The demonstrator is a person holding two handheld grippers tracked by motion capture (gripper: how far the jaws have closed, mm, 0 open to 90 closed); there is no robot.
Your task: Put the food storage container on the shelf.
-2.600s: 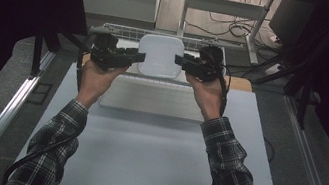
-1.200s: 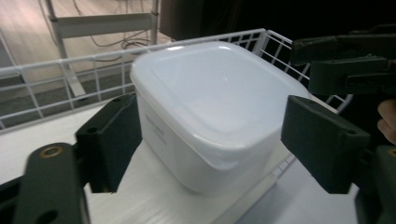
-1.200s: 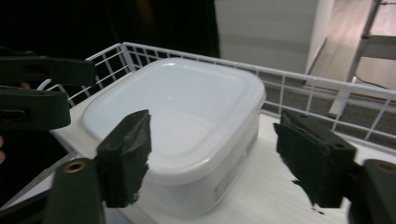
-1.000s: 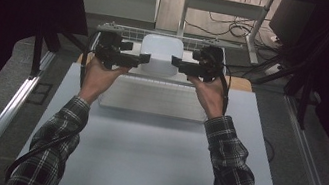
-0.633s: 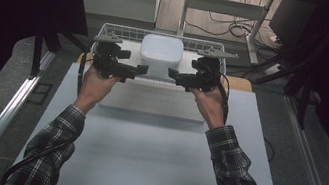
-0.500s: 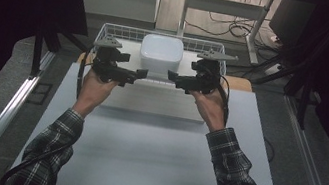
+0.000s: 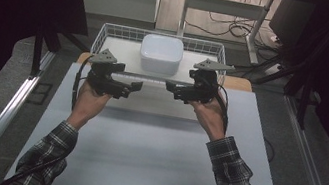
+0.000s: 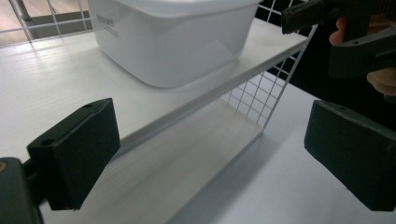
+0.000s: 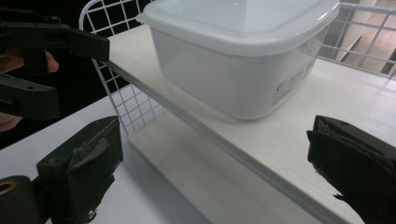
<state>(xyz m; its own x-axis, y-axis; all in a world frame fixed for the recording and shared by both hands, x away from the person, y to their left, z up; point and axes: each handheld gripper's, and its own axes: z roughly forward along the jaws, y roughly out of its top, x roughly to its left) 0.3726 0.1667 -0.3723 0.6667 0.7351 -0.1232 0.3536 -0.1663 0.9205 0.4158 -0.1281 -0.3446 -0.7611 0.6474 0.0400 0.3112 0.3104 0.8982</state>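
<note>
A white, square, lidded plastic container (image 7: 161, 54) is sitting on the white top board (image 7: 124, 50) of a white wire-sided shelf rack (image 7: 112, 30), roughly at the middle of that board. The left gripper (image 7: 134, 86) is hovering in front of the rack, left of the container and clear of it, with its tips pointing towards the centre. The right gripper (image 7: 170, 85) is hovering in front of the rack, right of the container, facing the left one across a gap.

In the left gripper view, both black pads are standing wide apart, having just been opening, with nothing between them; the container (image 8: 173, 37) is lying beyond them and the lower board (image 8: 187, 163) of the rack is showing beneath it. In the right gripper view, the pads are likewise standing wide apart after opening, gripping nothing; their facing appears worn, though the close view is making this uncertain. The rack is resting at the far edge of a white table (image 7: 151, 161).
</note>
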